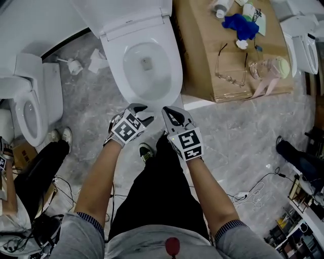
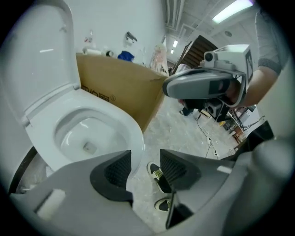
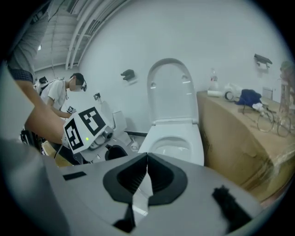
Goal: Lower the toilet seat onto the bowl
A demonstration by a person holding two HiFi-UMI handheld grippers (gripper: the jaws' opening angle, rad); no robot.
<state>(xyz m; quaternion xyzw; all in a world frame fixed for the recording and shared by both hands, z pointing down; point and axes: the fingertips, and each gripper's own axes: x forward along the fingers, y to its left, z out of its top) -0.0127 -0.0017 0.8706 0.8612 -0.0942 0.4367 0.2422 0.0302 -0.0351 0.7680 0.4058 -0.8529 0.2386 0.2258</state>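
A white toilet (image 1: pixel 147 66) stands ahead of me, its seat ring (image 1: pixel 115 58) lying flat on the bowl and its lid (image 1: pixel 126 12) upright against the wall. In the right gripper view the lid (image 3: pixel 169 92) stands tall above the seat (image 3: pixel 196 145). My left gripper (image 1: pixel 143 112) hovers just in front of the bowl's near edge, open, nothing between its pads (image 2: pixel 145 168). Beside it my right gripper (image 1: pixel 172 114) is shut, its pads meeting on nothing (image 3: pixel 147 173). Neither gripper touches the toilet.
A cardboard box (image 1: pixel 202 55) stands close on the toilet's right, carrying glasses (image 1: pixel 230 66), a blue cloth (image 1: pixel 240 25) and bottles. Other toilets stand at the left (image 1: pixel 30 101) and far right (image 1: pixel 304 45). Cables (image 1: pixel 253 192) trail over the marble floor. A person (image 3: pixel 69 92) stands to the left.
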